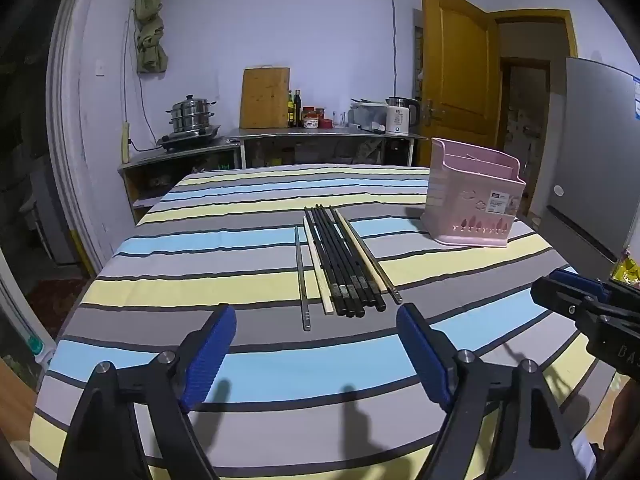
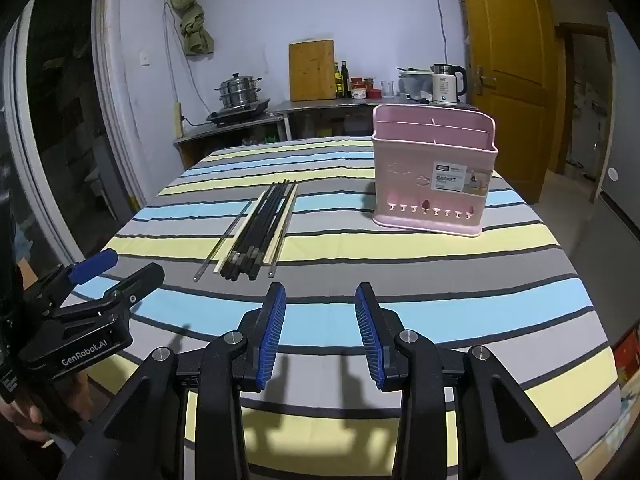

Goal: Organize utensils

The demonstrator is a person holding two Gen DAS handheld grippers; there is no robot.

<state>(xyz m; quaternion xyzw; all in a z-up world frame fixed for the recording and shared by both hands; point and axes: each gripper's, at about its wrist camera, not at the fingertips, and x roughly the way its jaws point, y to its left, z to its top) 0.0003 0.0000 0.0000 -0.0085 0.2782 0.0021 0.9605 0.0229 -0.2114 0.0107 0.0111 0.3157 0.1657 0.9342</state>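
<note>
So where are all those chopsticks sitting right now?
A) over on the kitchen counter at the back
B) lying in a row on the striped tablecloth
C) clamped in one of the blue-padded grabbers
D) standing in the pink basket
B: the chopsticks lie side by side on the striped tablecloth, apart from the pink basket, and both the left gripper and right gripper are open with nothing between their pads.

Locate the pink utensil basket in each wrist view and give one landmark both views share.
Left wrist view: the pink utensil basket stands right of centre on the striped tablecloth, right of the chopsticks.
Right wrist view: it stands upper right of centre, again right of the chopsticks.
Shared landmark: the wooden cutting board against the back wall.
</note>
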